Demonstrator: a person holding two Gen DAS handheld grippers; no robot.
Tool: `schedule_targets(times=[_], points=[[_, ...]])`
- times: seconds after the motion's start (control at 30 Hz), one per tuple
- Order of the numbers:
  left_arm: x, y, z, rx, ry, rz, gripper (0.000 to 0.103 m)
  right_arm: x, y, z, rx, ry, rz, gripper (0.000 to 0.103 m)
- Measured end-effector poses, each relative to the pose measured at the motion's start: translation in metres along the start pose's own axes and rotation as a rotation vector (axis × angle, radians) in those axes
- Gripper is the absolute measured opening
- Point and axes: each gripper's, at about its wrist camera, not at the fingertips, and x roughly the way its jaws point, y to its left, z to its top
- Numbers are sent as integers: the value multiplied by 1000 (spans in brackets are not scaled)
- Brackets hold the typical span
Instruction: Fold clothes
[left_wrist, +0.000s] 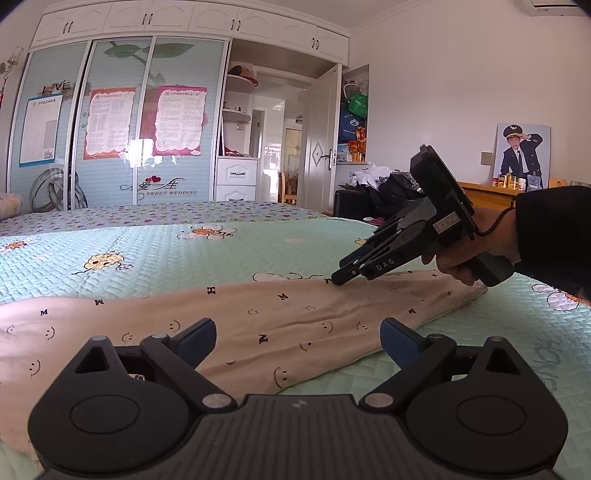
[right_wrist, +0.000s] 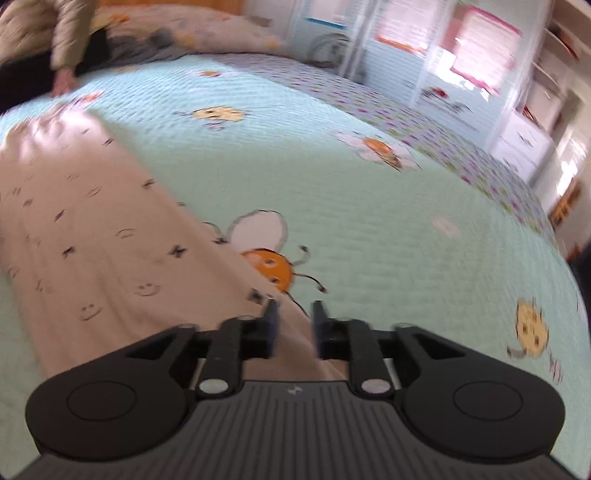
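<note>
While the right gripper (right_wrist: 293, 325) stood with its jaws a little apart, the far edge of the pink garment (right_wrist: 92, 236) ran between them, though blur kept me from telling whether the pads pressed the cloth. Seen from the left wrist, its tips (left_wrist: 338, 277) rested at that far edge, near the narrow end. The left gripper (left_wrist: 298, 338) hung with jaws spread wide and empty, just above the near side of the garment (left_wrist: 229, 325). The piece lay flat on the green quilt (left_wrist: 166, 254), its long axis running across in front of the person, so each hand had its own end; the right looked nearer a hold. The wide end ran out of view, a distant sleeve (right_wrist: 68, 35) stayed smeared, and I could not tell what sort of clothing it was.
</note>
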Motion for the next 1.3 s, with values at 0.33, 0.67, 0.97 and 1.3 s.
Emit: schedule_targets(times=[0.33,0.67,0.97,1.3], points=[[2,4,1,-23,8,2,97,29,11,9,-50,62,20,2],[5,5,2,-32,14,9,97,31,6,13,-41,20,-52,0],[7,8,3,-45,20,9,97,9,-21,-15,118,20,-261,43],[9,6,2,-38,24,22,97,-14,-66,-67,625,14,-173,20]])
